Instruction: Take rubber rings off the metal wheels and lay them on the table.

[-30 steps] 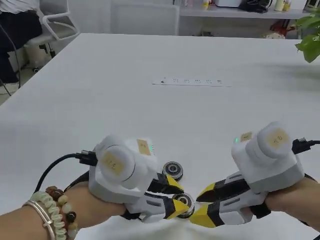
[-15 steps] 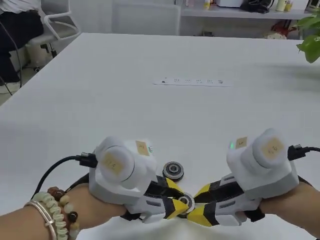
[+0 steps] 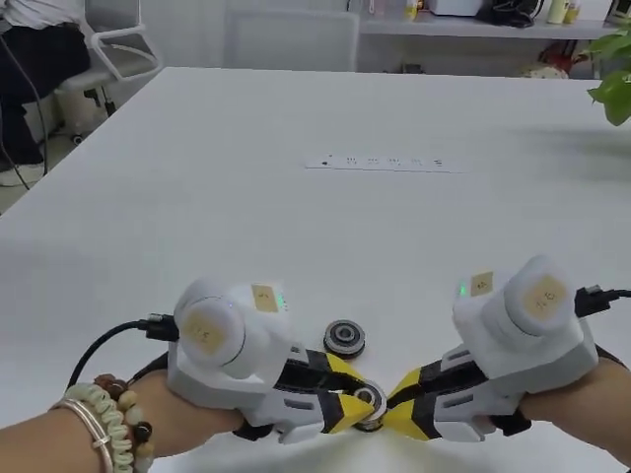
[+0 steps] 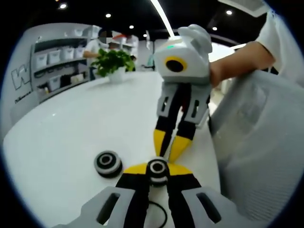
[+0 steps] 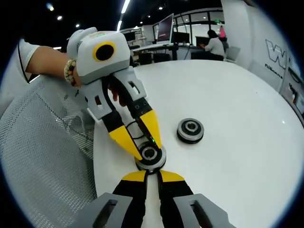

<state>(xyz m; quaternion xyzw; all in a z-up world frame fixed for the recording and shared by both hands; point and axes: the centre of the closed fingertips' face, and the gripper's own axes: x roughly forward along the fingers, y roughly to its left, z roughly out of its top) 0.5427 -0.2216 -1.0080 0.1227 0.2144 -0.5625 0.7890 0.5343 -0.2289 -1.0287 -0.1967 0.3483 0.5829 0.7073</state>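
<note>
Left gripper (image 3: 361, 396) & right gripper (image 3: 392, 404): white-grey plastic shells, blk fingers w/ yellow wedge tips. In the gripper views, grey finger bases w/ oblong slots. Tan square sticker on top of each, small green LED beside it. Blk cable (image 3: 113, 333) out the back of left unit; blk plug + cable (image 3: 599, 293) on right. Person: stacked bead bracelets (image 3: 104, 414) on left wrist, cream, brown & dark beads; short white sleeve (image 4: 280, 33).

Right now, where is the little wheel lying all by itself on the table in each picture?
Head view: the loose wheel is at the lower middle, just above the held wheel.
Left gripper view: lower left, left of the held wheel.
Right gripper view: right of centre, up and right of the held wheel.
Shared landmark: the held wheel.
</note>
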